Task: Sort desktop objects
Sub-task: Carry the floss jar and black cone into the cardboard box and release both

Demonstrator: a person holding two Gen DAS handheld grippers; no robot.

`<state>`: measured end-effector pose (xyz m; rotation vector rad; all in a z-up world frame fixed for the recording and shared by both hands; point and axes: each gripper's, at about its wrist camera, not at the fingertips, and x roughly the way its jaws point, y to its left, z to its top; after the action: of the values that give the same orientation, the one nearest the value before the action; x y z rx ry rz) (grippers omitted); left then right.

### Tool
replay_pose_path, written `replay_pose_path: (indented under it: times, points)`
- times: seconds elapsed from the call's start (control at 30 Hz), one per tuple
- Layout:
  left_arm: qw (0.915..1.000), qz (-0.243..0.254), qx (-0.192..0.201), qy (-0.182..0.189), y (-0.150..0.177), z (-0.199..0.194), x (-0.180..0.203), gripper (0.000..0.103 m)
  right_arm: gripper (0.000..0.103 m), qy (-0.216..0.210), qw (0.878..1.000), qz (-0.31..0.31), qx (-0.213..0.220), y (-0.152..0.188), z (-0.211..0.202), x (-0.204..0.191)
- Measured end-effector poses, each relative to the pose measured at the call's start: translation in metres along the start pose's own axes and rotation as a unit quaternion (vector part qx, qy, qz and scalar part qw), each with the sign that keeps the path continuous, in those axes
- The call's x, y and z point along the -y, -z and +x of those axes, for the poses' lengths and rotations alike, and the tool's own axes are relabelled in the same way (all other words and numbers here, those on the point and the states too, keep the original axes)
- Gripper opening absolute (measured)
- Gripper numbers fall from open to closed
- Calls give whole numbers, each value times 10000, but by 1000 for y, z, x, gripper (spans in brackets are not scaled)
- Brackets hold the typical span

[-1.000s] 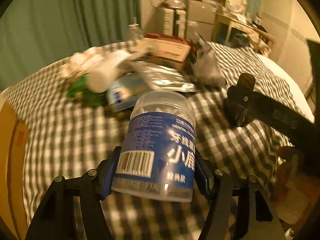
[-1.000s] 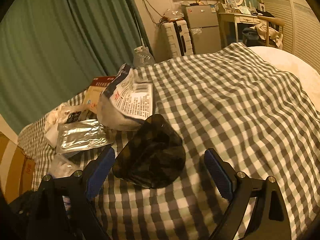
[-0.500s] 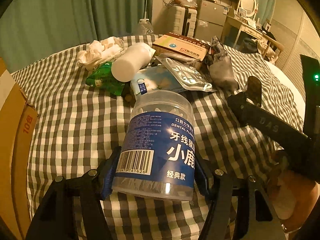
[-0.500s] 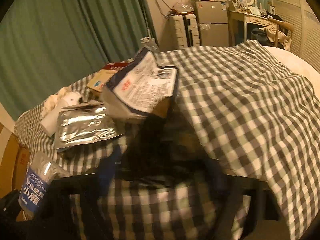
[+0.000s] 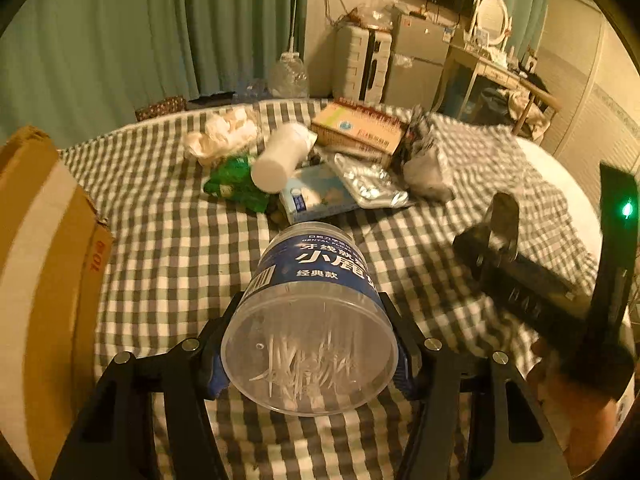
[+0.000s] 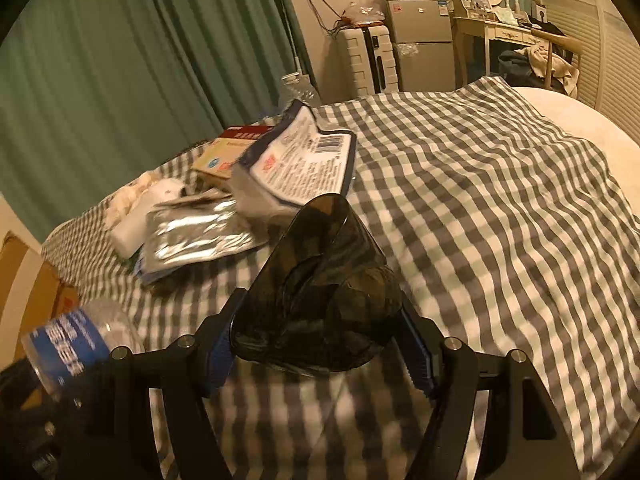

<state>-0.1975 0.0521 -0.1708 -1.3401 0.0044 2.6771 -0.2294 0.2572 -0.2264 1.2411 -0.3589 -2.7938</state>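
My left gripper (image 5: 310, 354) is shut on a clear dental floss jar (image 5: 312, 316) with a blue label, held tilted above the checked cloth (image 5: 168, 240), its base toward the camera. The jar also shows in the right wrist view (image 6: 68, 344) at lower left. My right gripper (image 6: 320, 338) is shut on a dark translucent smoky container (image 6: 320, 292), held above the cloth (image 6: 480, 200). The right gripper shows in the left wrist view (image 5: 504, 240) at right.
A pile lies at the back of the cloth: a white bottle (image 5: 280, 156), green packet (image 5: 234, 184), silver foil pouch (image 5: 372, 180), flat carton (image 5: 356, 130), printed bag (image 6: 300, 160), crumpled tissues (image 5: 224, 136). A cardboard box (image 5: 36, 272) stands at left.
The left gripper has tipped the floss jar so its base faces the camera. The right gripper has closed on the dark container and lifted it off the cloth.
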Motion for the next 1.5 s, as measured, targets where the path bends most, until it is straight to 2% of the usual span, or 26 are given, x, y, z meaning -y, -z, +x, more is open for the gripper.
replay_pose_path:
  times: [0.27,0.4,0.73,1.0,1.27,1.37,1.5]
  points:
    - [9997,-113,167,124,3,-44,-10,63,70,-27,9998,-180,14,15,-47,-15]
    - [9991,-69,390,123,3,-76,-15,63,70,-131,9998,-149,89,16,-76,-23]
    - [9969,-459,589,250,7,-133,-43,63,70,-359,9972,-597,284,21,-158,-73]
    - [9963,-512,686,27,-1,-183,-82,63,70,-563,9909,-1096,546,19,-209,-125]
    - [9954,-201,935,-102,-18,-239,-129,63,70,-901,9805,-1571,761,19,-248,-190]
    - [9946,-75,1008,-244,-14,-249,-146,63,70,-1011,9763,-1733,806,25,-255,-214]
    - [9927,-323,1112,-326,-1,-251,-177,63,70,-1091,9739,-1844,753,31,-254,-235]
